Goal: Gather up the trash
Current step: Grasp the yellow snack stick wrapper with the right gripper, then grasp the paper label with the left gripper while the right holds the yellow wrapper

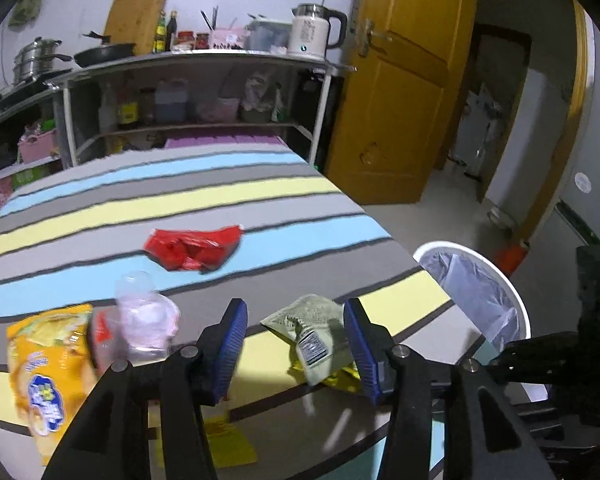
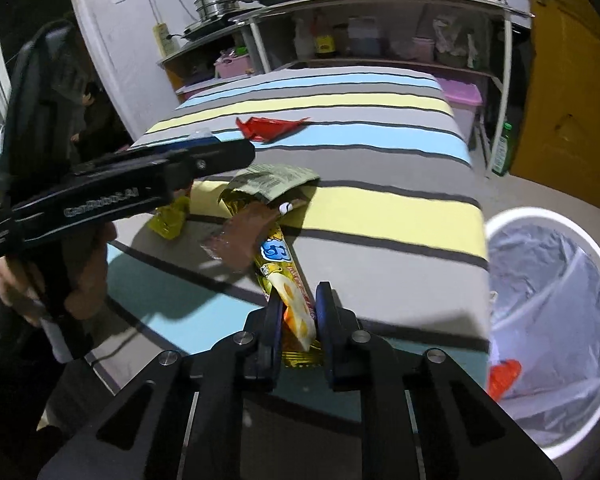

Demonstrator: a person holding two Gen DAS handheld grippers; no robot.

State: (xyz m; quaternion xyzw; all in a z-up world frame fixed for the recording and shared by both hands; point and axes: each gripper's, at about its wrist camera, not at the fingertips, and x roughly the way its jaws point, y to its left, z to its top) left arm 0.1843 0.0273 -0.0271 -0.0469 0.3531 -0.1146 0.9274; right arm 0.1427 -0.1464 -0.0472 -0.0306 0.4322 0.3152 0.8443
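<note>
Right gripper (image 2: 298,312) jaws pinching yellow snack wrapper (image 2: 290,292); left gripper (image 1: 296,340) jaws spread nr green wrapper (image 1: 314,332).

1. A striped cloth (image 1: 204,196) in grey, blue and yellow covers the flat surface directly ahead of the claw.
2. Beyond it stands a metal shelf rack (image 1: 196,80) crowded with bottles and jars.
3. A white electric kettle (image 1: 312,34) sits on the rack's top, far ahead.
4. A black frying pan (image 1: 104,54) rests ahead-left.
5. A wooden door (image 1: 400,92) stands ahead-right.
</note>
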